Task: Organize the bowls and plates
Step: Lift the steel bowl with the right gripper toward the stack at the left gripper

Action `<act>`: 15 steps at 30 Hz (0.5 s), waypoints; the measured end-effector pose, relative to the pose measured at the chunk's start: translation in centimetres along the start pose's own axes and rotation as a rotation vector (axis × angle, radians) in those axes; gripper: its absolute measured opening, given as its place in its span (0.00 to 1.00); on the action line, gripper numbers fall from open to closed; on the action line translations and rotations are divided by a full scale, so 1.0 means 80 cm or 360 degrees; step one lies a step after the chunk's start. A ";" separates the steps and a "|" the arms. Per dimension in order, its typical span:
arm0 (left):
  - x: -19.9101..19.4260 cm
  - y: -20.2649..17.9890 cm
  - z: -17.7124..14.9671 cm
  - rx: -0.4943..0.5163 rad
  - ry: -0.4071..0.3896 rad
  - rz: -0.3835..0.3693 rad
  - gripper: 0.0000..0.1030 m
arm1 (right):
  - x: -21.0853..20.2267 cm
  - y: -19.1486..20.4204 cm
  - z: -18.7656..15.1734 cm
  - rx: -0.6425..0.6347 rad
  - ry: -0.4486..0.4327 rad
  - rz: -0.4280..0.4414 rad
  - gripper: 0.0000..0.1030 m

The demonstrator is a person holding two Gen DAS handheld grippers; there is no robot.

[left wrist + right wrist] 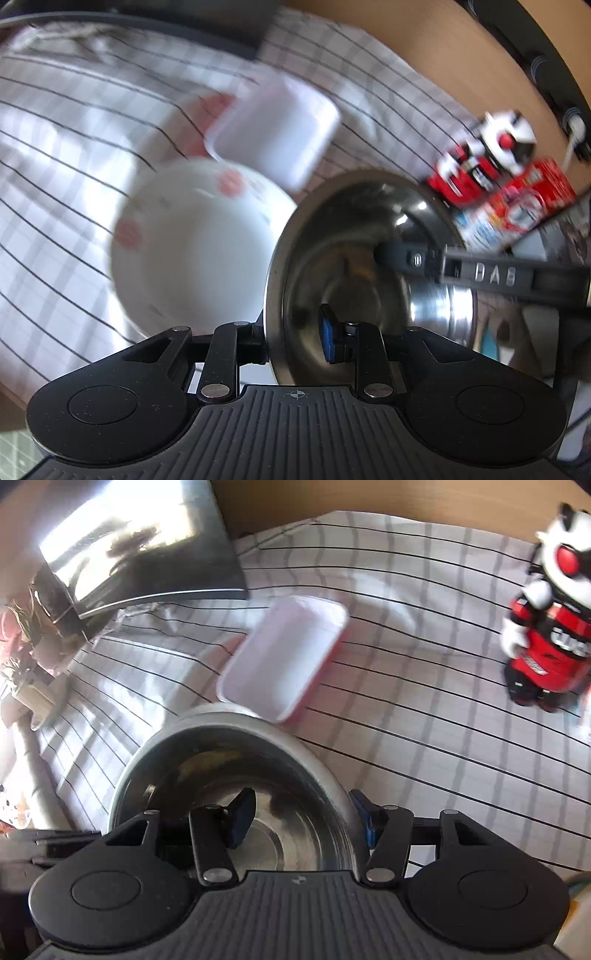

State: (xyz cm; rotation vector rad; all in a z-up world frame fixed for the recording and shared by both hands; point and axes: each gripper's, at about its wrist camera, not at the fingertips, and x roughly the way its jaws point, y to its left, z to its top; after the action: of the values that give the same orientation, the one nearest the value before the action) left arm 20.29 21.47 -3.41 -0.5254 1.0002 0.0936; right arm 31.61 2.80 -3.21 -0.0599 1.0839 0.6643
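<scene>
both grippers on the steel bowl (236, 775), mid-carry
left gripper (295, 339) and right gripper (303, 823) each pinch its rim, bowl off the desk; next, probably nest it with the white bowl (195, 251) beside it; keep it level

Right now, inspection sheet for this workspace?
Surface: striped tablecloth over a brown table.
Job's things: steel bowl; white bowl with red spots; white rectangular dish.
Clutter: red and white toy figure; red printed box.
Grippers: left gripper and right gripper each clamp the steel bowl's rim.
Cables: nothing seen.
Surroundings: dark screen at the table's far edge.
</scene>
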 end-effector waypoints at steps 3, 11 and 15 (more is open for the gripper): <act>-0.003 0.025 0.016 -0.0007 -0.0041 0.0066 0.26 | 0.023 0.022 0.009 0.0012 0.0041 0.0035 0.55; 0.026 0.092 0.035 0.0007 0.0029 0.0184 0.26 | 0.085 0.064 0.018 0.0026 0.0116 0.0010 0.55; 0.043 0.099 0.041 0.0086 0.0070 0.0214 0.25 | 0.102 0.078 0.018 -0.0028 0.0107 -0.0080 0.55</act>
State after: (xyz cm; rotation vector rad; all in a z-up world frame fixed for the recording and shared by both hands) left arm 22.26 29.37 -7.83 -0.4120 1.0780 0.1752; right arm 31.87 12.17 -7.60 -0.1249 1.1377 0.6305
